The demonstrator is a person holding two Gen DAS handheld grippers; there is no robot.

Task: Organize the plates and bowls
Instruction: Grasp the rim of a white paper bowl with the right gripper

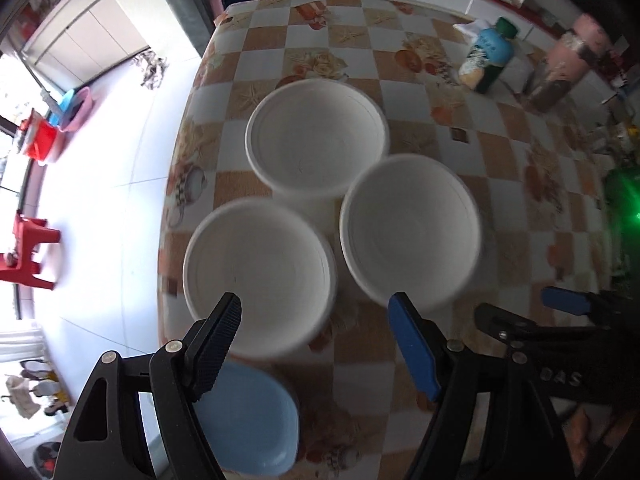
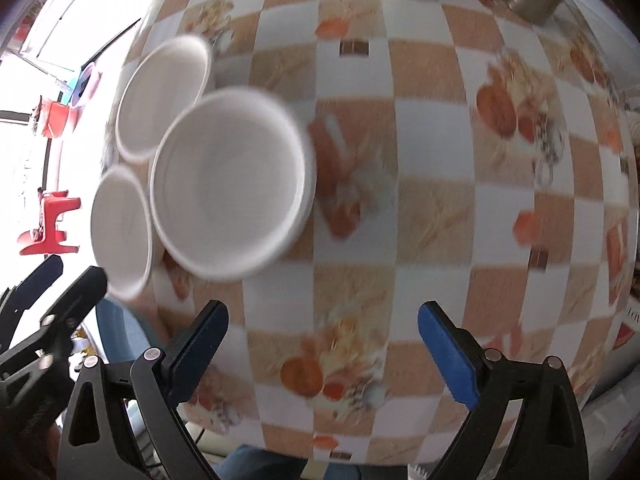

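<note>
A checkered tablecloth printed with fruit and flowers covers the table (image 1: 420, 92), with pale floor tiles to its left. The left tool (image 1: 316, 344) hangs above the table's near-left edge, spread wide with nothing between its fingers; the right tool (image 2: 322, 350) is likewise wide and empty over bare cloth. Just ahead of the left tool sits the nearest white bowl (image 1: 260, 272), a second white bowl (image 1: 410, 236) beside it and a third white bowl (image 1: 316, 138) behind, clustered close. A blue plate (image 1: 256, 424) lies below the left tool. A blue-labelled bottle (image 1: 486, 60) stands far right.
</note>
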